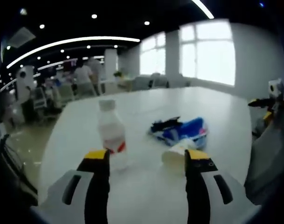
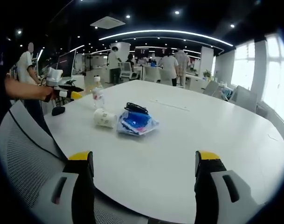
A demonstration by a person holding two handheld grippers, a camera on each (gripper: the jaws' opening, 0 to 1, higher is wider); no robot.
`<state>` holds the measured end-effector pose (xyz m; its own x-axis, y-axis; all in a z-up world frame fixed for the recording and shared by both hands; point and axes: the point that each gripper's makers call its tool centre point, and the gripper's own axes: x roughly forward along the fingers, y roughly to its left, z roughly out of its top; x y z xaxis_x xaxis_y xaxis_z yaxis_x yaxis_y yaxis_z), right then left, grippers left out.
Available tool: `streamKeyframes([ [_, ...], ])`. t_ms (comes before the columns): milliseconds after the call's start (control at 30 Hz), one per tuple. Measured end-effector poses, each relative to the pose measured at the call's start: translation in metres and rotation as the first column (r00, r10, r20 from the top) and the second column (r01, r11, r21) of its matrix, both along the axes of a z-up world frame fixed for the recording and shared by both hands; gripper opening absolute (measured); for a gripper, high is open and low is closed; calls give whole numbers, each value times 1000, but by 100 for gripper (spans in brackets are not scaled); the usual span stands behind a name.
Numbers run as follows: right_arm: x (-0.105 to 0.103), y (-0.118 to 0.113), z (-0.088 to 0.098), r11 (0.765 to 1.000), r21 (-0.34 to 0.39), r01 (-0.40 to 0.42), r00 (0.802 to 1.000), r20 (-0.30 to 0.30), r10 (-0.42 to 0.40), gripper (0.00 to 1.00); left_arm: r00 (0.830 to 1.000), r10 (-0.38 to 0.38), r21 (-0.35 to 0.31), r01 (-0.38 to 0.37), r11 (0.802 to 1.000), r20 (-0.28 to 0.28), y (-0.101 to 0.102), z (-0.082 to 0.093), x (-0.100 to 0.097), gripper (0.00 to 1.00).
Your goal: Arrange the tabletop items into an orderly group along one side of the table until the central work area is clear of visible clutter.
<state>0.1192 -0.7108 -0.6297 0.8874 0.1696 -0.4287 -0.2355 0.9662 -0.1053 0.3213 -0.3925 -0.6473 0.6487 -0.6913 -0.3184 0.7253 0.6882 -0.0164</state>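
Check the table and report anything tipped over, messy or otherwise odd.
The paper cup lies on its side on the white table, next to the upright bottle. Beside the cup, a crumpled blue packet sits loosely with a dark item on top. Nothing looks spilled.

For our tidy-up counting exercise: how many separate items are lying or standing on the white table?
3. A bottle stands nearest the far edge, a paper cup lies on its side beside it, and a blue packet lies next to the cup. Smaller things could be hidden behind them.
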Motion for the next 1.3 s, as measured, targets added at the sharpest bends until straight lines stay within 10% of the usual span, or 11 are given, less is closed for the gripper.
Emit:
streamKeyframes([
  [1300,2,-5,2,1000,4,27,1000,11,-27,100,991,-124,-84,119,989,-57,-70,-15,-26,100],
])
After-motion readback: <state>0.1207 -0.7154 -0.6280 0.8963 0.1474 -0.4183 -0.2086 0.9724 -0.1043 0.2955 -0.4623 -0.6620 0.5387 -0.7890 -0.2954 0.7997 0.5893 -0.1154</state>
